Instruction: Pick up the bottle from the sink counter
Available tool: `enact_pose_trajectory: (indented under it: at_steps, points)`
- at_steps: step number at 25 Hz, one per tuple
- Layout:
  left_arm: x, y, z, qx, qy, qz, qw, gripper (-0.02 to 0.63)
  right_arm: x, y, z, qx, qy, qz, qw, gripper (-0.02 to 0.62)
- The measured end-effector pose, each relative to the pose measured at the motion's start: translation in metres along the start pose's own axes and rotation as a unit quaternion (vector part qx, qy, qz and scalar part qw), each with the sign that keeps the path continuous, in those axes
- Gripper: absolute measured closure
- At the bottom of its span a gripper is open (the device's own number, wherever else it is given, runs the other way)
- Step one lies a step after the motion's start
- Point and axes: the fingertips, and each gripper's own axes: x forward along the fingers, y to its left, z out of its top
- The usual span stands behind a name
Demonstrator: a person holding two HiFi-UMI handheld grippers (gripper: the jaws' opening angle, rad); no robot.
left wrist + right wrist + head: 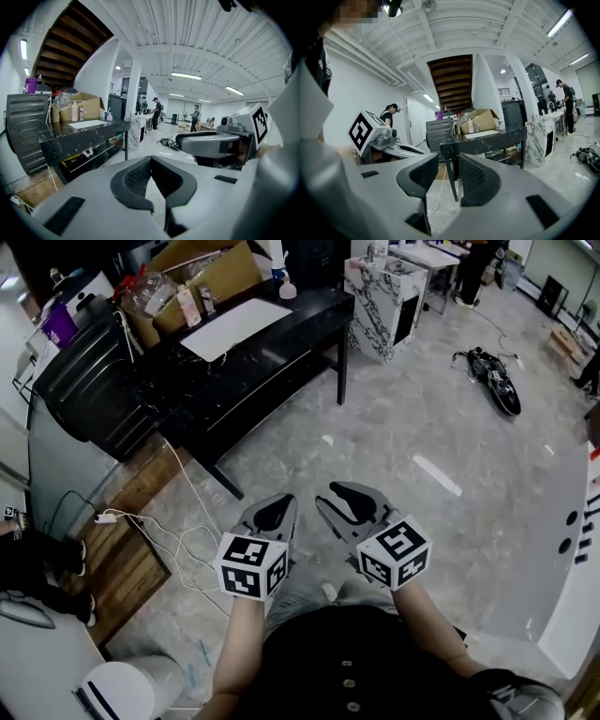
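Note:
Both grippers are held out over the grey floor, side by side at waist height. My left gripper [284, 502] [150, 159] is shut, its pads meeting at the tips with nothing between them. My right gripper [326, 493] [449, 159] stands a little open, a narrow gap between its pads and nothing in it. I see no sink counter that I can tell as such. Small bottles [202, 302] [78, 111] [474, 125] stand on a black marble table [281, 343] ahead and to the left, well out of reach of either gripper.
A dark ribbed bin [89, 395] and a cardboard box [211, 273] sit at the table's left end. White cables [178, 540] trail over the floor near my feet. A marble-patterned cabinet [384, 292] stands beyond, a black device [492, 381] lies on the floor, and a white curved counter [577, 615] edges the right.

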Motion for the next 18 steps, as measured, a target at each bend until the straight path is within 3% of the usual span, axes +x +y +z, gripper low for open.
enact_pose_trajectory:
  at_steps: [6,13,18]
  points:
    - [0.015,0.018,0.009,-0.015,-0.018,0.017,0.9996,0.589,0.011,-0.023,-0.007,0.014,0.003,-0.007,1.0,0.453]
    - [0.051,0.016,0.037,-0.015,-0.034,-0.033,0.9988,0.589,0.023,-0.064,0.002,0.028,-0.007,-0.043,0.999,0.451]
    - [0.086,0.032,0.047,-0.021,-0.028,-0.053,0.998,0.589,0.05,-0.087,0.016,0.033,-0.018,-0.042,0.998,0.451]
